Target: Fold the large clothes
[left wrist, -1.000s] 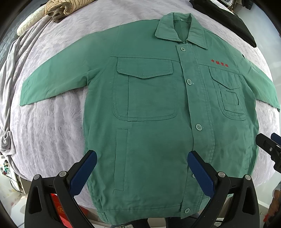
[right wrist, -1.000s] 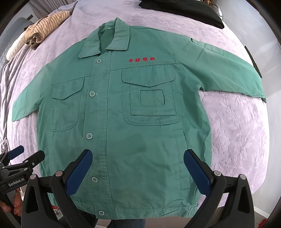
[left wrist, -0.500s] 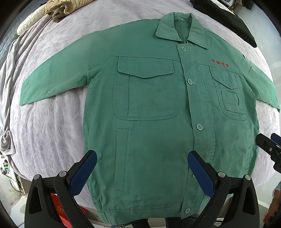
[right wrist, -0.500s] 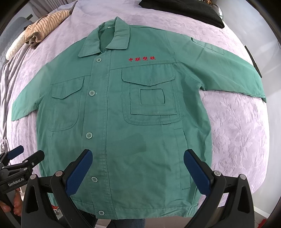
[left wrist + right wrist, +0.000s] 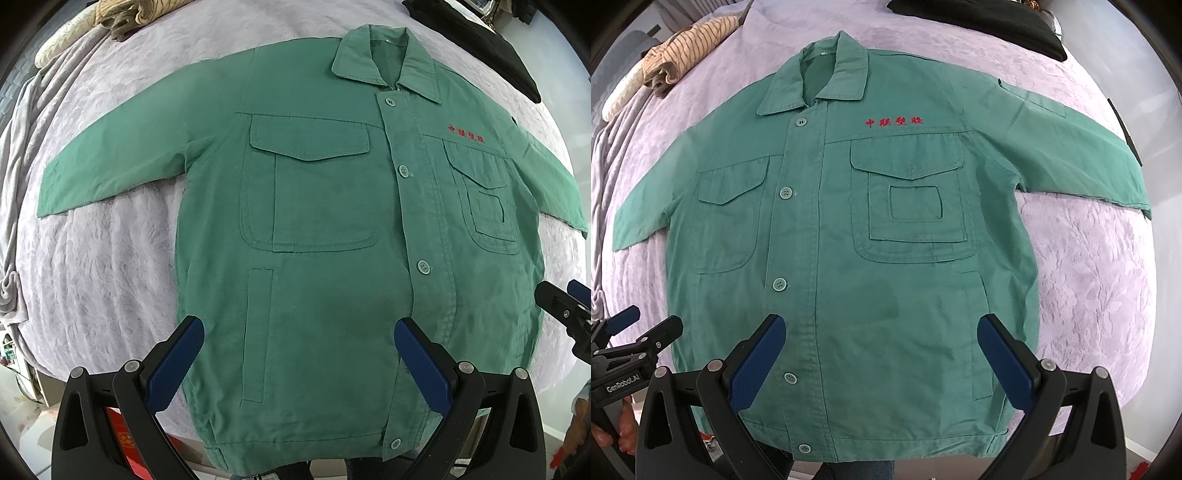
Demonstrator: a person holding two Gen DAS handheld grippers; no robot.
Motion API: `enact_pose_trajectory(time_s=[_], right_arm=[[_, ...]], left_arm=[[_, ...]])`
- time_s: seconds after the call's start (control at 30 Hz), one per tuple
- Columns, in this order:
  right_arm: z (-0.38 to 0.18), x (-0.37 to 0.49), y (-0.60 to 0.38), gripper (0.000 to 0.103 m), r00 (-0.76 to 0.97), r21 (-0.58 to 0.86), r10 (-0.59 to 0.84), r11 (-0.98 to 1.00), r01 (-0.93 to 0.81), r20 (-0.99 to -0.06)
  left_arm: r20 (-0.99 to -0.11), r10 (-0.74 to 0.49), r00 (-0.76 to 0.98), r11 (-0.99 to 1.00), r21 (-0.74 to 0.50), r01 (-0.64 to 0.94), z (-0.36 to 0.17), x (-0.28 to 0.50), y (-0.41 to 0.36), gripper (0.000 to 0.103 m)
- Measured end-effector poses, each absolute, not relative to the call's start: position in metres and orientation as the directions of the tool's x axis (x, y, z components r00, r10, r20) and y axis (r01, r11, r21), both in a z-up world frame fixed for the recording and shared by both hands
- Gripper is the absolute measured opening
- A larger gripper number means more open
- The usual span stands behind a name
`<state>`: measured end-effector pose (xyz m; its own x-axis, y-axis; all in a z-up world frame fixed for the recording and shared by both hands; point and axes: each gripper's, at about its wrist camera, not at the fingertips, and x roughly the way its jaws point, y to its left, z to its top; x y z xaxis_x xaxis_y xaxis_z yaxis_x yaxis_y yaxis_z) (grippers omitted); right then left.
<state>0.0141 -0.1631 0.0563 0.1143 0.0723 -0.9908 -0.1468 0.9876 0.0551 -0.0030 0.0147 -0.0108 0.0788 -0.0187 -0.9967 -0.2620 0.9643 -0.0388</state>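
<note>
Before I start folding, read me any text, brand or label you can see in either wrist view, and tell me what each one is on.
"GenRobot.AI": white print on the left gripper body, right wrist view.
Four red embroidered Chinese characters above the jacket chest pocket: too blurred to read reliably.
Gold marks on a red object below the bed edge: unreadable.

A bed covered by a lilac floral-textured bedspread (image 5: 1100, 280) filled the room. Toward the bedspread's far left corner lay a striped beige bundle (image 5: 683, 46); at its far right edge, a black cloth (image 5: 990, 26).
</note>
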Motion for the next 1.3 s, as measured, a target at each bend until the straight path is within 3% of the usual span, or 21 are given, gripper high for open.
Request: enact_pose_trajectory(time_s=[0.3,0.43,0.73,0.97,1.2,1.27,1.3], right_arm=[[0.05,0.016,-0.135,0.103,0.098,0.068,0.087,0.98,-0.189,-0.991],[0.051,0.013,-0.104,0.103,0.111,0.127,0.157,0.963,-0.236,-0.981],[0.017,0.003,-0.002,0.103,-0.058,0.387,0.391,0.861,-0.33,-0.919],[-0.002,-0.01,0.065,0.103,-0.075,0.418,0.428,0.805,-0.421,-0.901],[-0.015,-0.011,0.1,0.103,-0.087,0.444,0.456,0.778,-0.445,-0.886],[-0.015,-0.013,0.103,0.103,-0.081,0.445,0.462,0.771,-0.455,-0.883],[-0.014,-0.013,0.106,0.103,-0.078,0.447,0.466,0.769,-0.458,-0.881]], left_arm=[[-0.986,-0.093,0.14,0.942,-0.133,-0.308,-0.021,-0.008,0.047,0.103],[-0.961,-0.151,0.232,0.907,-0.228,-0.354,-0.03,-0.011,0.086,0.103],[-0.934,-0.093,0.344,0.784,-0.281,-0.553,-0.061,-0.026,0.234,0.103],[-0.893,0.04,0.448,0.618,-0.33,-0.713,-0.092,-0.045,0.392,0.103],[-0.855,0.065,0.515,0.5,-0.419,-0.758,-0.112,-0.067,0.498,0.103],[-0.857,0.094,0.506,0.521,-0.391,-0.759,-0.113,-0.06,0.495,0.095],[-0.866,0.11,0.489,0.533,-0.364,-0.764,-0.118,-0.054,0.481,0.078]])
